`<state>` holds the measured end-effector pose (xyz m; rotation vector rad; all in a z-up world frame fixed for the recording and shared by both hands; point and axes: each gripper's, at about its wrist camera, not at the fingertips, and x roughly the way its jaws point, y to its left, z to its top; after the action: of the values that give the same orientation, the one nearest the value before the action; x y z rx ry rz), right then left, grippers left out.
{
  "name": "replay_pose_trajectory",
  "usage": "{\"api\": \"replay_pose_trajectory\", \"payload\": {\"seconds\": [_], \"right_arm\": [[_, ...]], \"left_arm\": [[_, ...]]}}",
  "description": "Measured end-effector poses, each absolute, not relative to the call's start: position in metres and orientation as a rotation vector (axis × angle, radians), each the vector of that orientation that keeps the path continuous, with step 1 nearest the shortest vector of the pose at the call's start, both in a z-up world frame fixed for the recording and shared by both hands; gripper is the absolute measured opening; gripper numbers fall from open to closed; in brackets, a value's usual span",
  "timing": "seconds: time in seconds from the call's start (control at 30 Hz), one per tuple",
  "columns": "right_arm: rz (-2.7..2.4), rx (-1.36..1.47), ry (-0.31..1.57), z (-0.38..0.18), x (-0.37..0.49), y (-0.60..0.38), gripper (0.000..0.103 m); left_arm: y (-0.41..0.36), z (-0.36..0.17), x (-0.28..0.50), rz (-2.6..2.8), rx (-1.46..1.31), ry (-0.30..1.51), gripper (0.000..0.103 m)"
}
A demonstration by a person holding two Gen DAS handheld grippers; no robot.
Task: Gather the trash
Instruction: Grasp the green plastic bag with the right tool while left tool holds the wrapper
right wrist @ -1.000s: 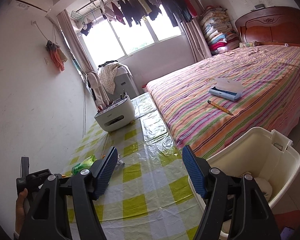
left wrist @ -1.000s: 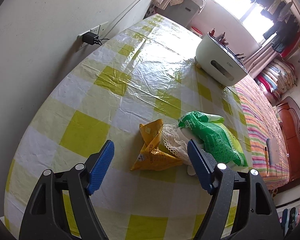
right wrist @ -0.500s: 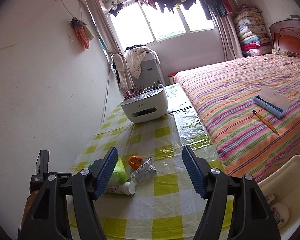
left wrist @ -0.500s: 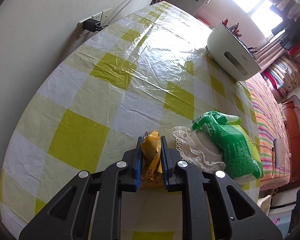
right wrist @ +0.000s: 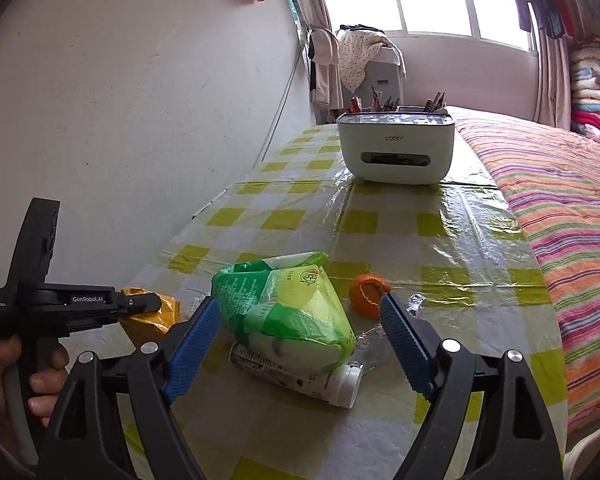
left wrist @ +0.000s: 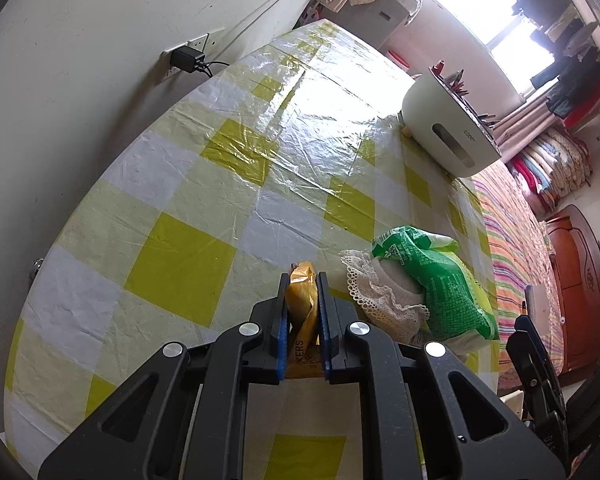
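Trash on table point(left wrist: 228, 184): my left gripper point(left wrist: 302, 312) pinches the yellow wrapper point(left wrist: 300, 304); my right gripper point(right wrist: 300, 344), jaws just opened wide, straddles the green bag point(right wrist: 288, 304) lying dead ahead, nothing gripped, bottle point(right wrist: 300, 376) beneath.

Glossy crinkled plastic tablecloth point(left wrist: 236, 184), shiny green plastic bag point(right wrist: 288, 304), lacy cloth point(left wrist: 384, 300)
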<state>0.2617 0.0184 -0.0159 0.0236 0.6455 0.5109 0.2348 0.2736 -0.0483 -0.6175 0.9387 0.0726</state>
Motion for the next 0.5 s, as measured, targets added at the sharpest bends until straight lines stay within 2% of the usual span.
{"api": "replay_pose_trajectory", "payload": {"seconds": [0.43, 0.47, 0.5], "right_arm": [[0.592, -0.071, 0.739, -0.052, 0.289, 0.054, 0.08], [0.579, -0.083, 0.729, -0.05, 0.288, 0.053, 0.068], [0.576, -0.091, 0.72, -0.049, 0.286, 0.053, 0.061]], "left_arm": [[0.264, -0.043, 0.228, 0.052, -0.58, 0.933, 0.012], [0.262, -0.043, 0.227, 0.057, -0.572, 0.931, 0.012], [0.261, -0.042, 0.226, 0.061, -0.564, 0.929, 0.012]]}}
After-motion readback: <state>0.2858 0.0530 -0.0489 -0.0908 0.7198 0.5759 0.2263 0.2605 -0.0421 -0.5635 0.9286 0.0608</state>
